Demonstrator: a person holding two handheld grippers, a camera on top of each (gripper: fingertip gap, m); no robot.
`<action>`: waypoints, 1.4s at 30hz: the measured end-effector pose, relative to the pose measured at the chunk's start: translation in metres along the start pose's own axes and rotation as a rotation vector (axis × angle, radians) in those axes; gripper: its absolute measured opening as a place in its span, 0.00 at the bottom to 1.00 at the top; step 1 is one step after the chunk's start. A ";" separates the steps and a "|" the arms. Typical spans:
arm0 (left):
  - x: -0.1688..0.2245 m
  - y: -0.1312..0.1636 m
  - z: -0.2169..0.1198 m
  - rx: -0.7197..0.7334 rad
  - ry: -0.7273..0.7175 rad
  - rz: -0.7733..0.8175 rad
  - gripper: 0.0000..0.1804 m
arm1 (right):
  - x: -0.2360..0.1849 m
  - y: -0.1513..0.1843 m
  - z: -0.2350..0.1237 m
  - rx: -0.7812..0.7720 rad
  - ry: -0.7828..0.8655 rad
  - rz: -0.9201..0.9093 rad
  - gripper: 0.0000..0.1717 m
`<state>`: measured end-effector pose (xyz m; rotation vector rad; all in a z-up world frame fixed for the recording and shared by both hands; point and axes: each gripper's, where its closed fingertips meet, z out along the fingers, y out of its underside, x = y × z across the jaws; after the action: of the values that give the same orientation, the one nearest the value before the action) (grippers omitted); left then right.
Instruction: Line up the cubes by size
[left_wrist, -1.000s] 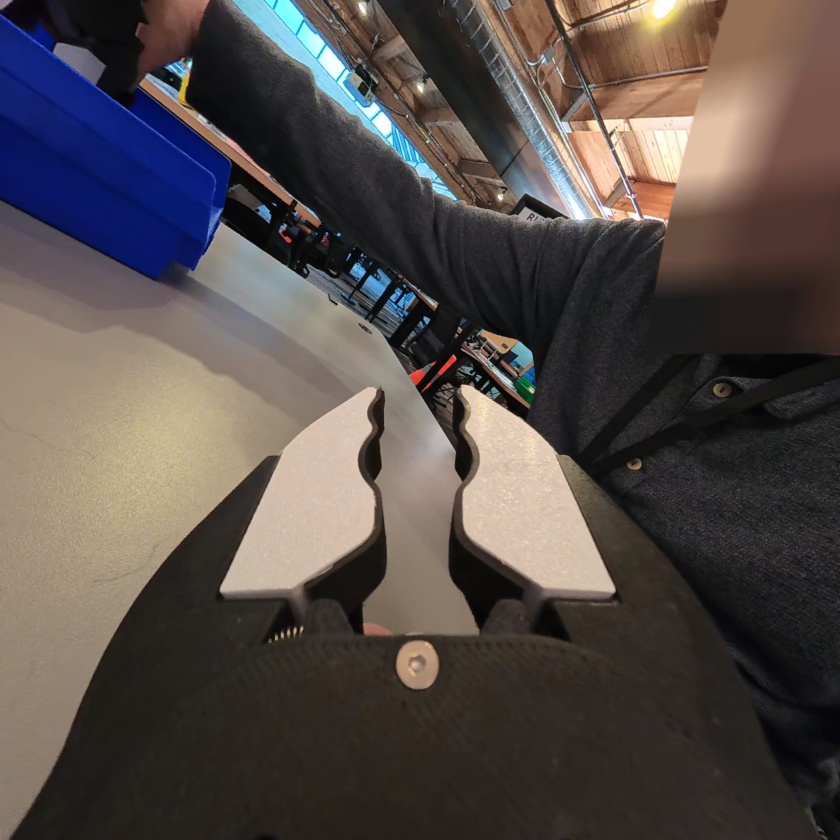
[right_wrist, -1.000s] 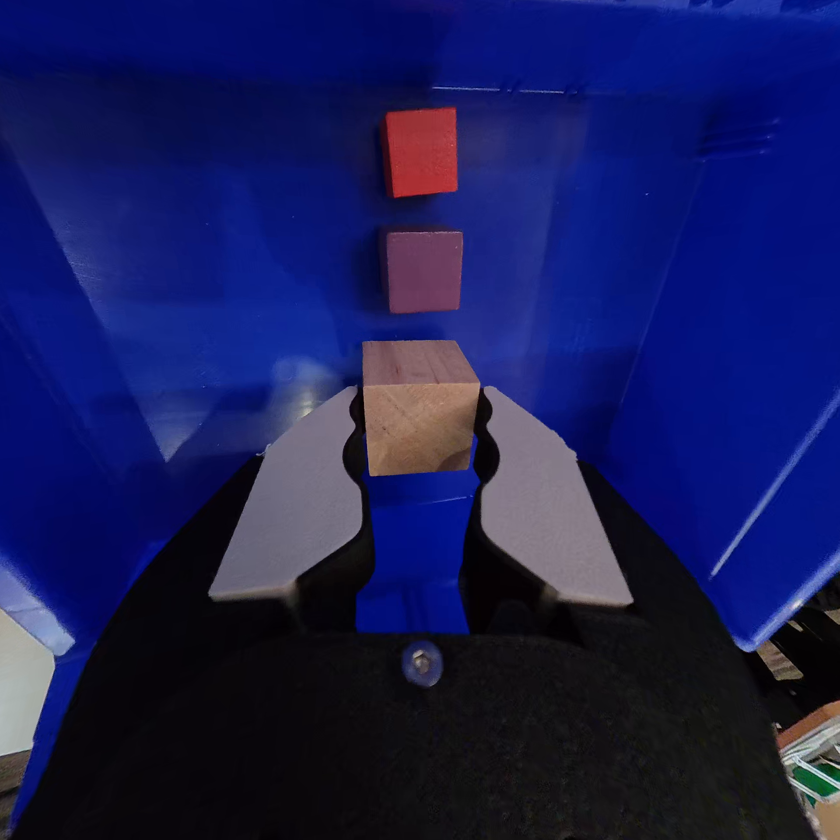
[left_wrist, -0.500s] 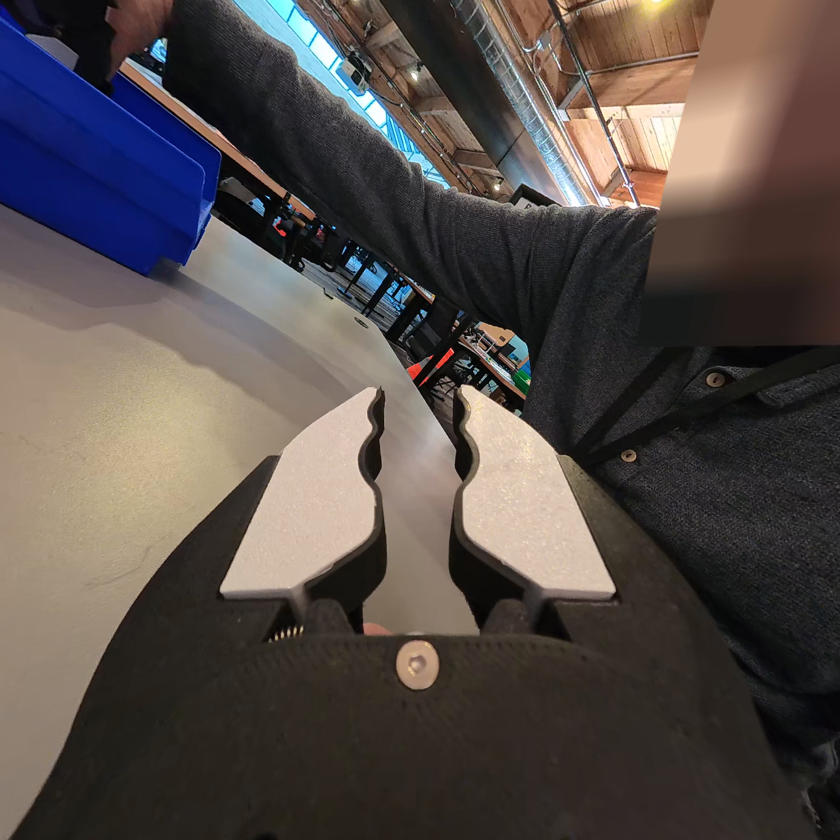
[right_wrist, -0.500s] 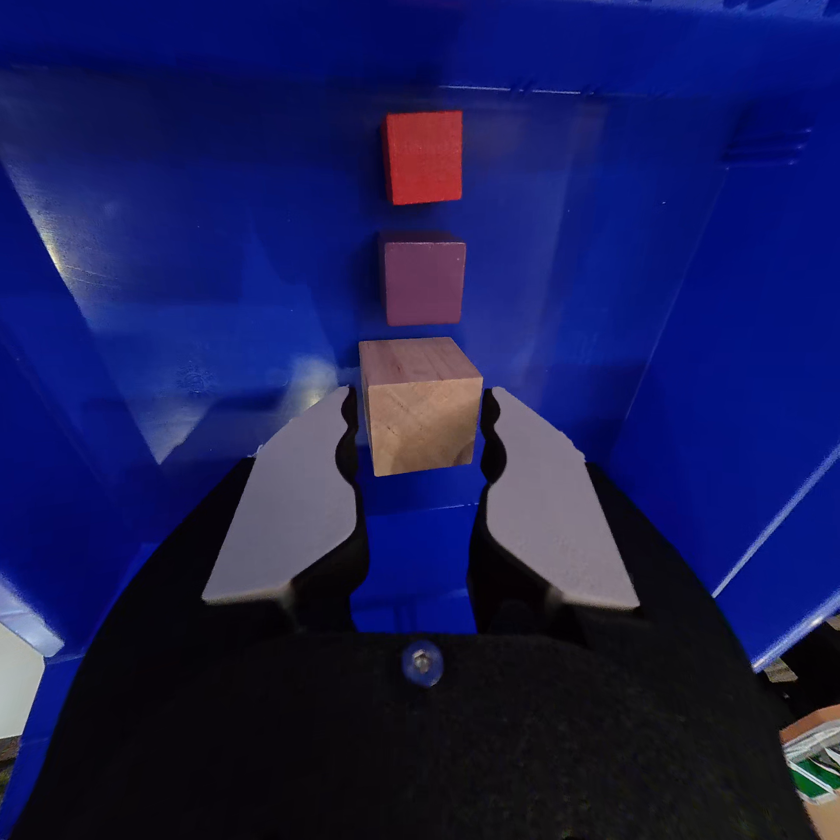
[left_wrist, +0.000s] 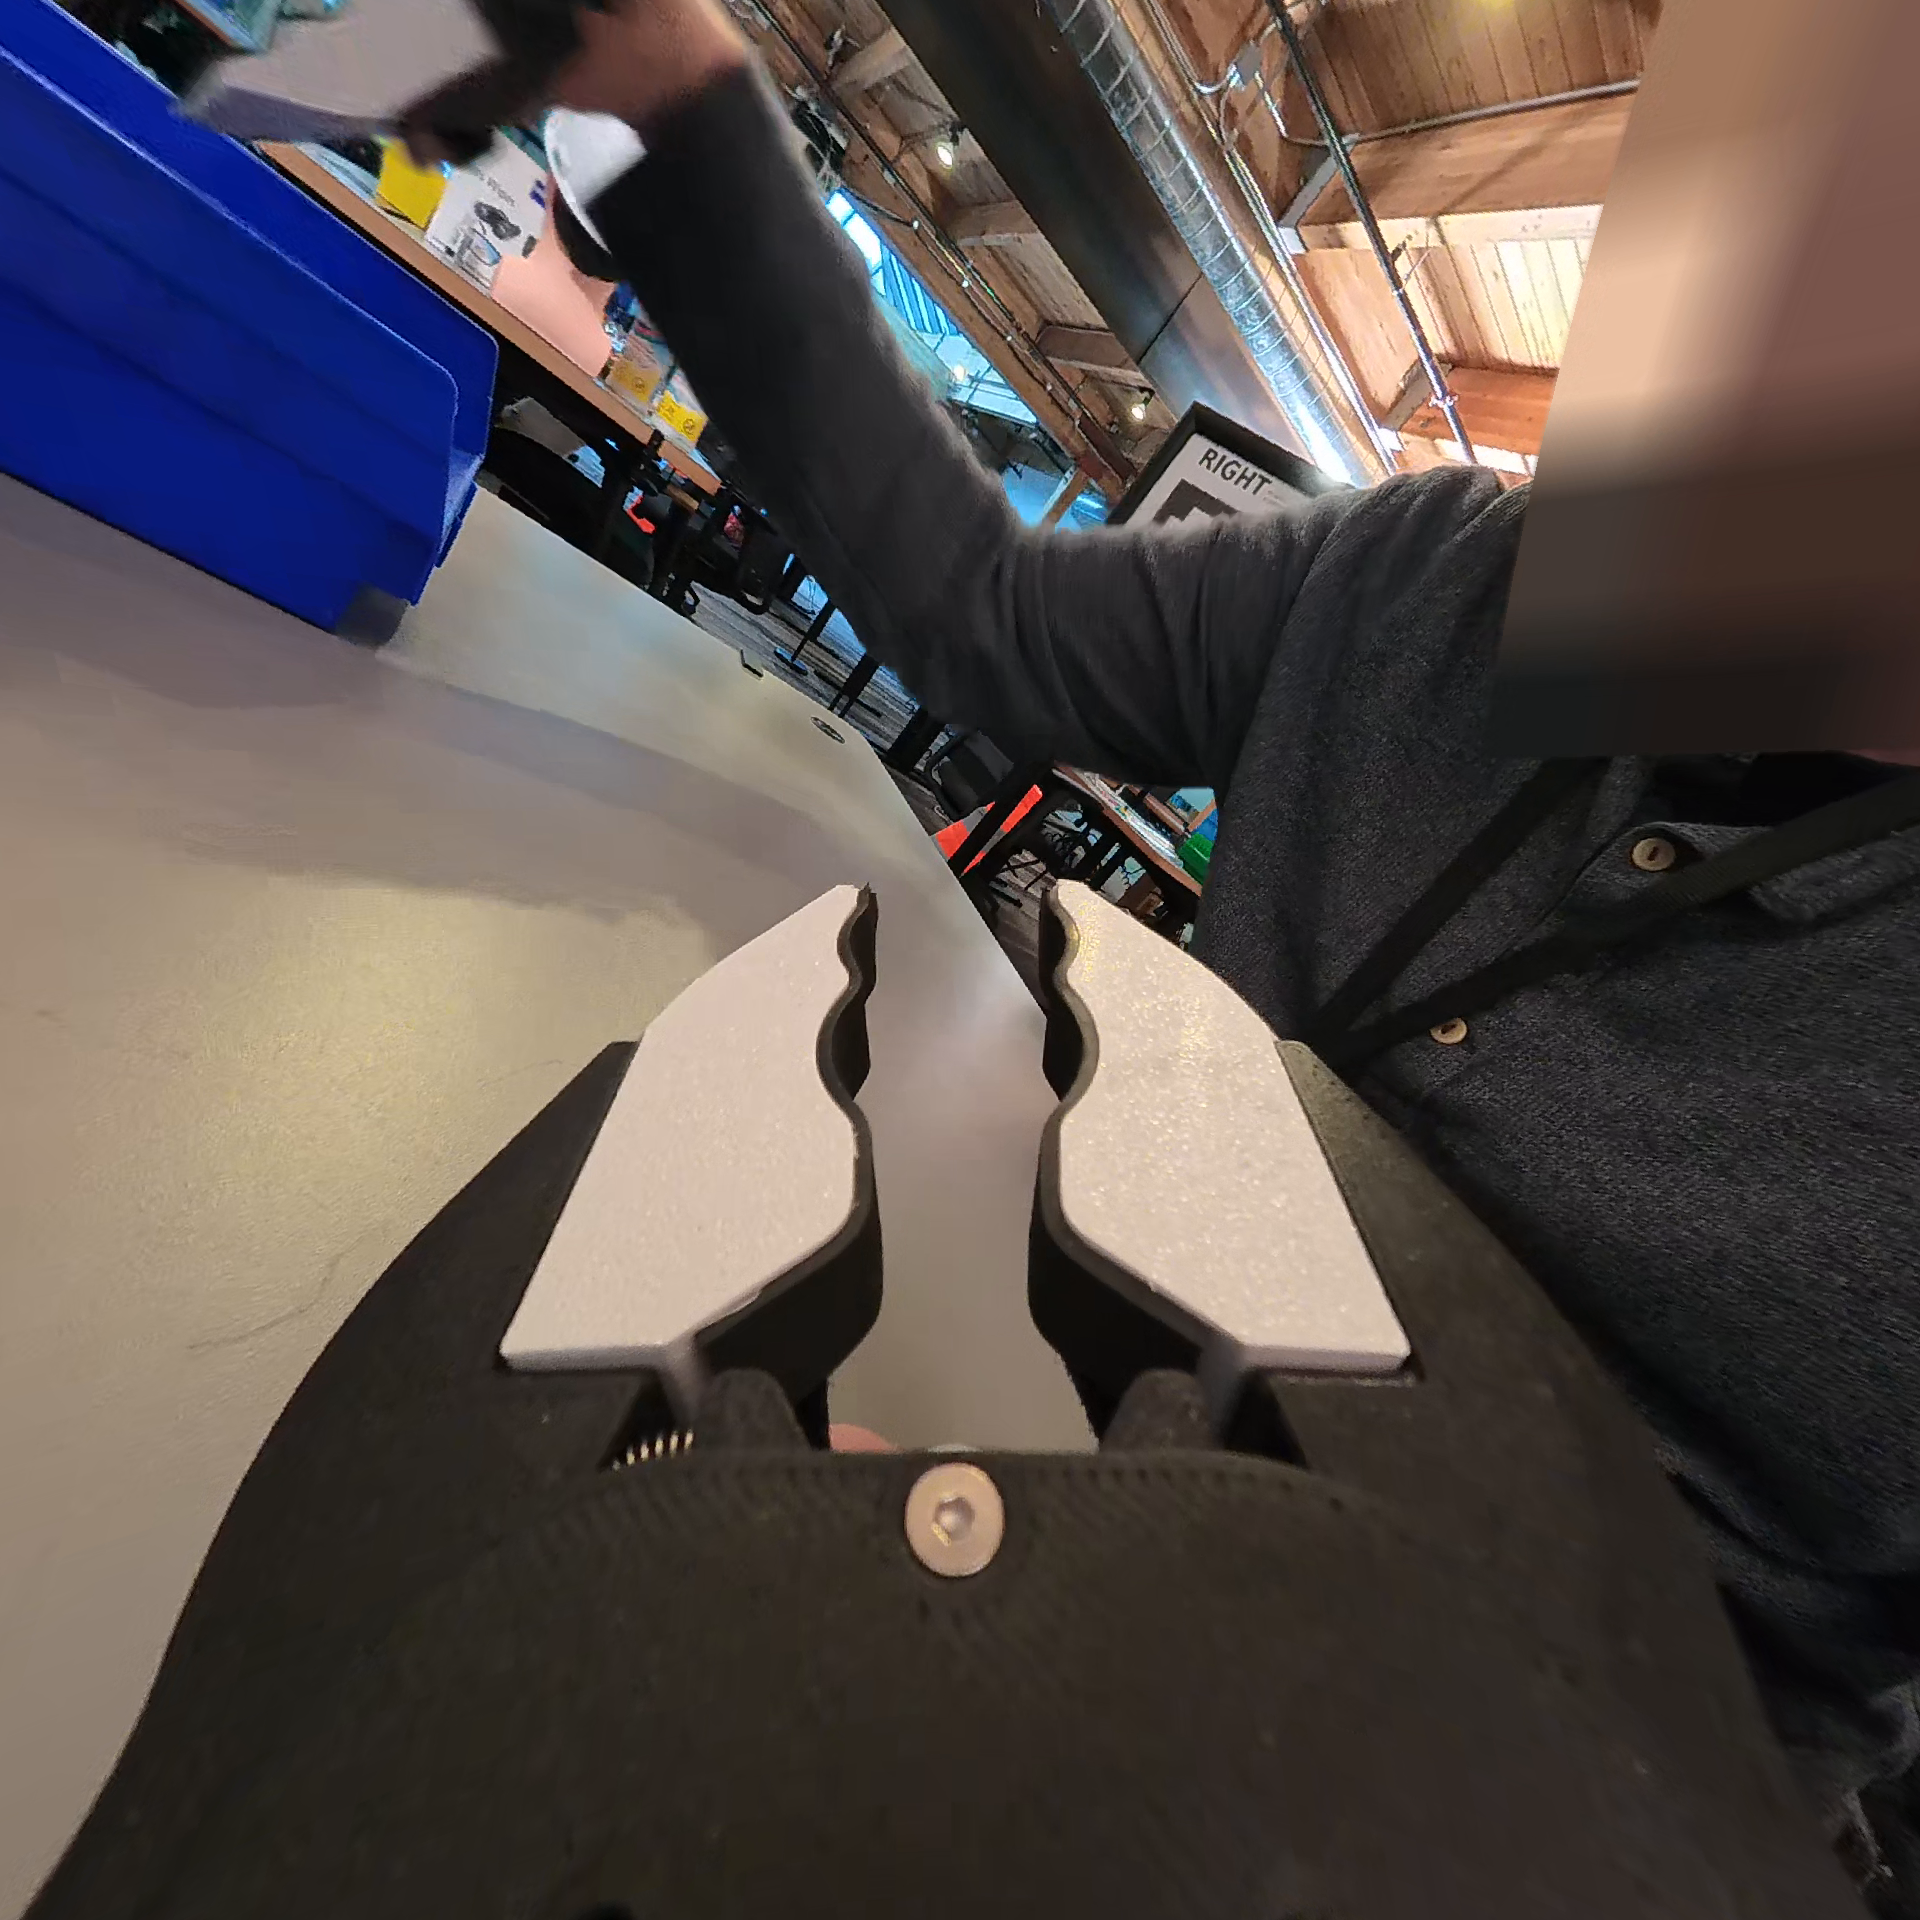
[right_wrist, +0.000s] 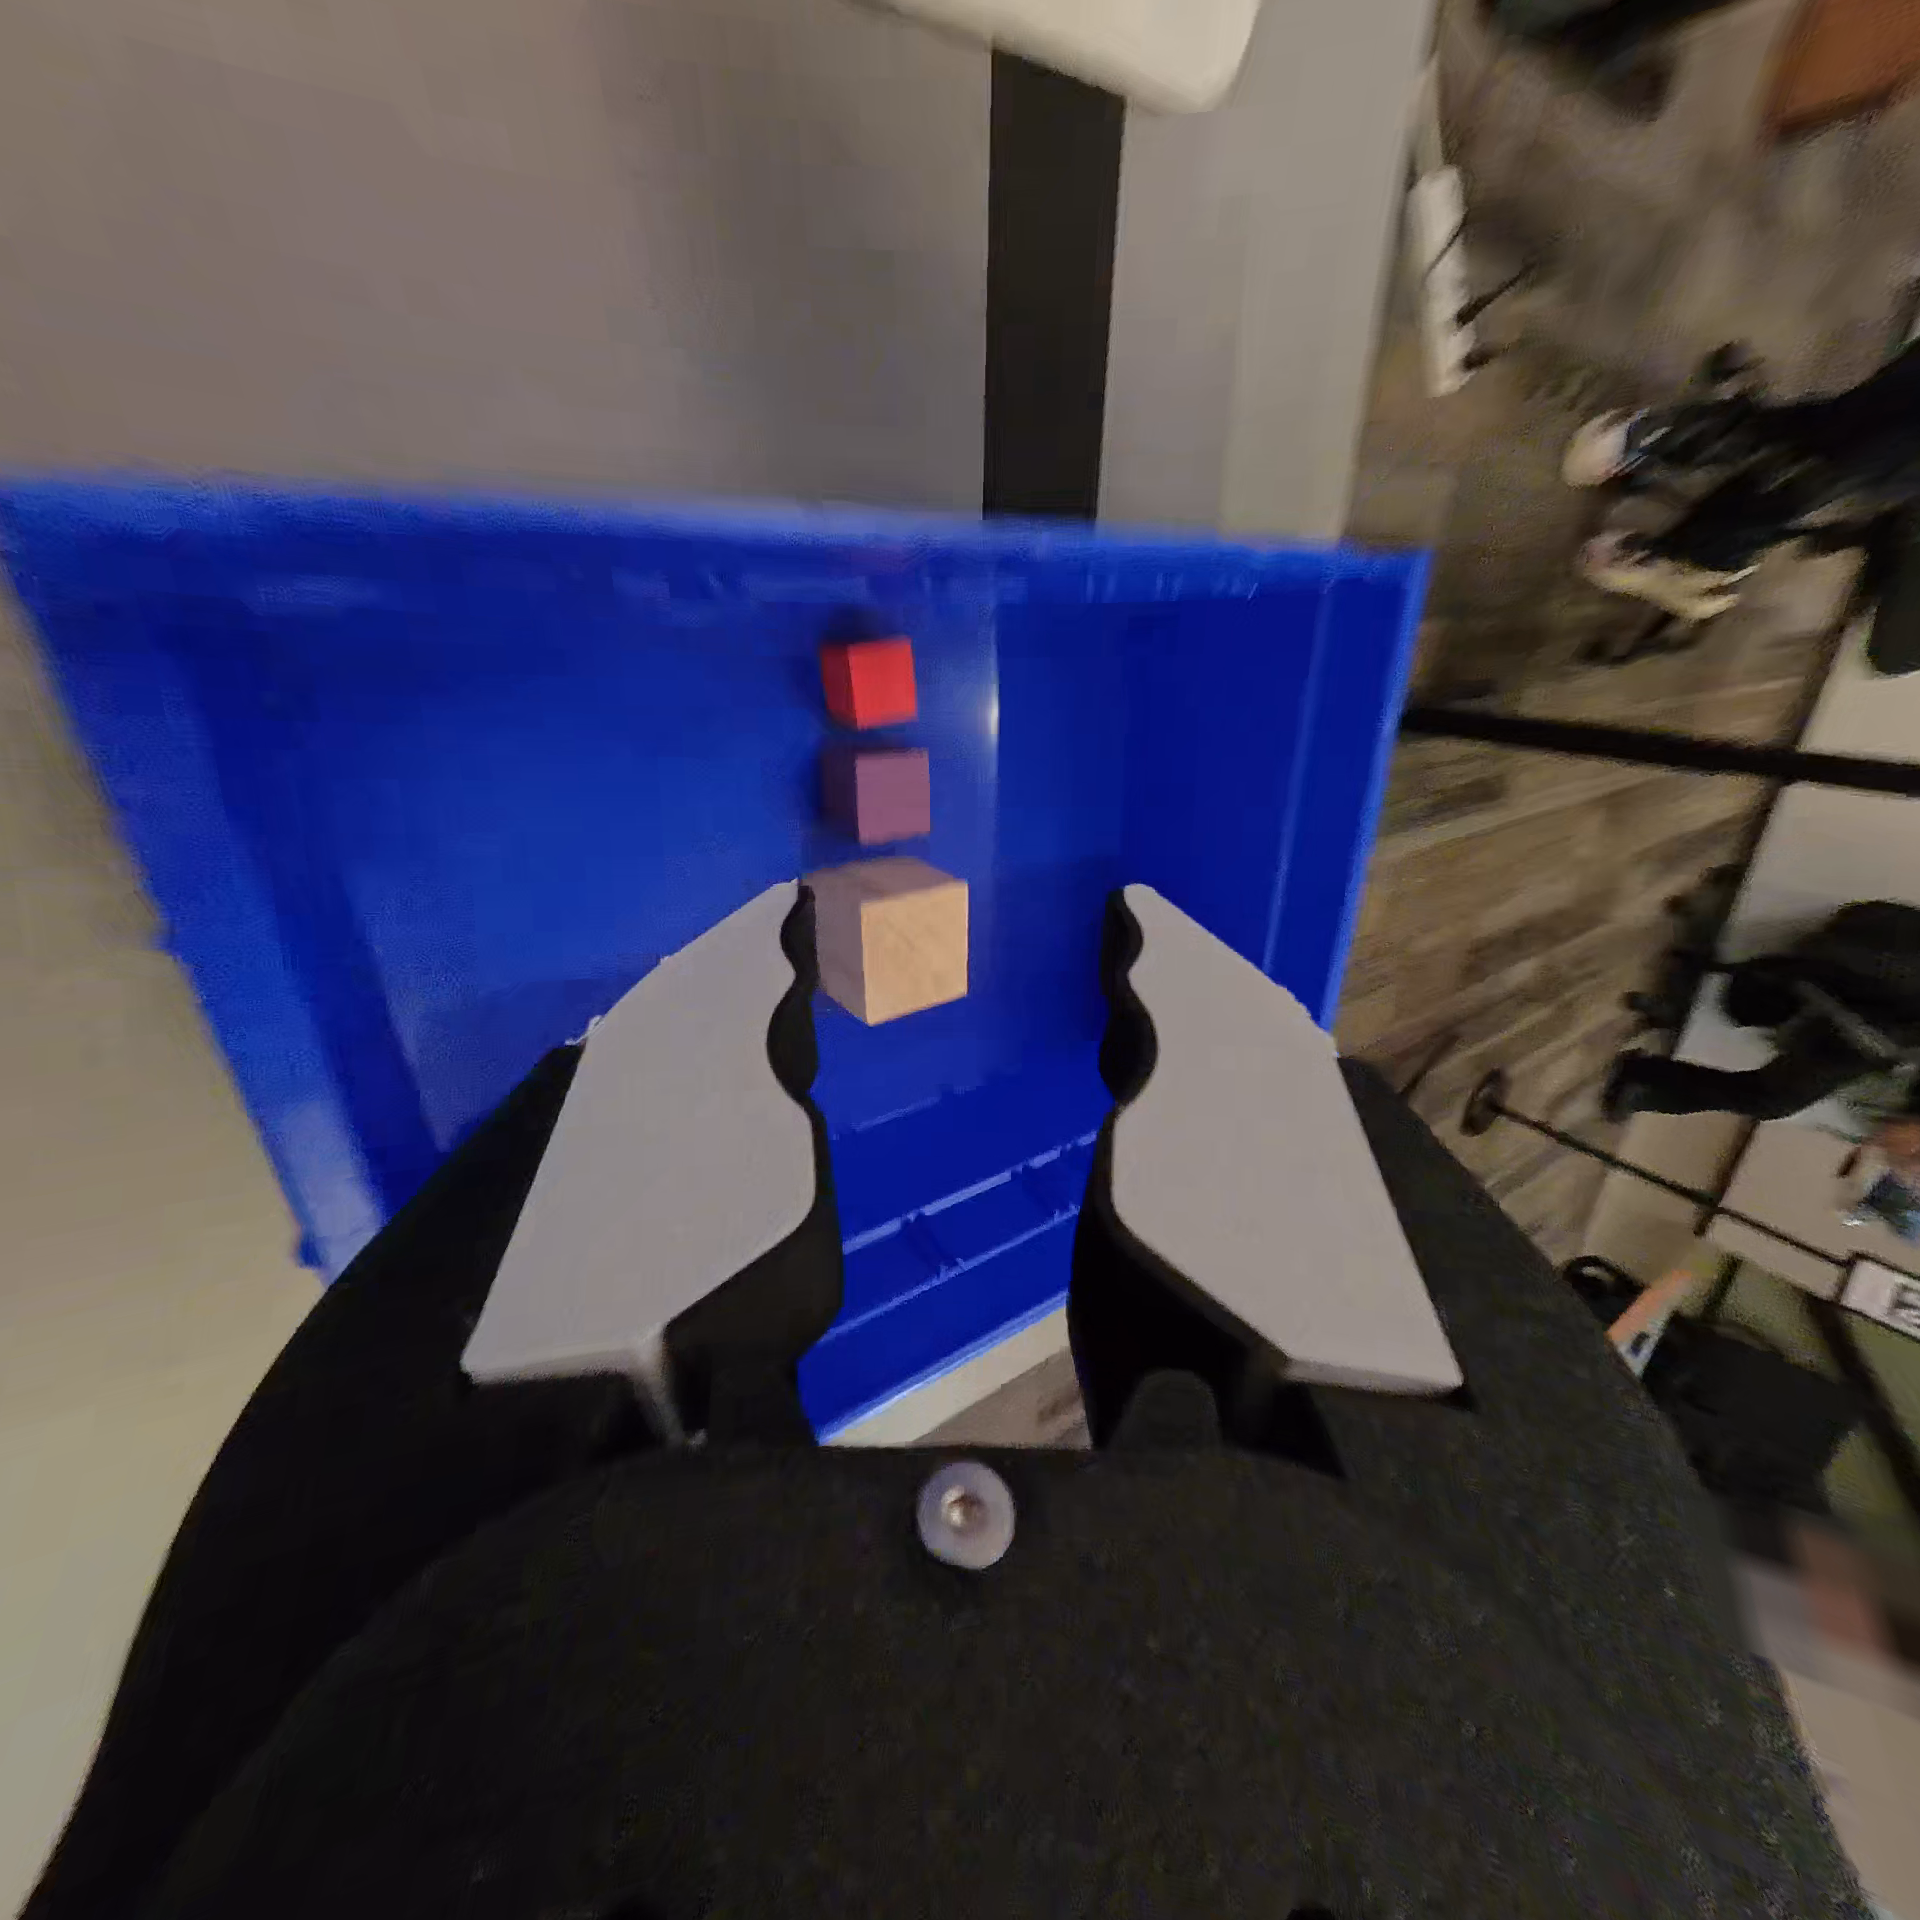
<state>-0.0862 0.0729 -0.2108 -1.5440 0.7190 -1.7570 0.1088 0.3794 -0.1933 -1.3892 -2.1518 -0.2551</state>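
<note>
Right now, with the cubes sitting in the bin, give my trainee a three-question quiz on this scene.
1. Multiple choice: which cube lies nearest the right claw? A) red cube B) purple cube C) wooden cube
2. True or false: the left claw grips a cube.
3. Fill in: all three cubes lie in one row on the floor of the ___ bin.

Key: 1 C. 2 false: its fingers stand apart over the bare grey table. 3 blue.
</note>
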 end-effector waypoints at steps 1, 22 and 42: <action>0.000 0.000 0.000 -0.001 0.000 0.001 0.16 | -0.005 -0.015 -0.015 0.040 0.050 0.002 0.29; -0.004 0.008 0.008 -0.053 -0.062 0.052 0.16 | -0.110 -0.263 0.011 0.949 0.229 0.632 0.14; 0.047 -0.058 -0.056 -0.283 -0.663 0.732 0.31 | -0.116 -0.254 0.023 0.853 0.341 0.482 0.14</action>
<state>-0.1524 0.0698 -0.1452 -1.6167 1.0263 -0.5786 -0.0885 0.1863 -0.2411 -1.1682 -1.3193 0.5193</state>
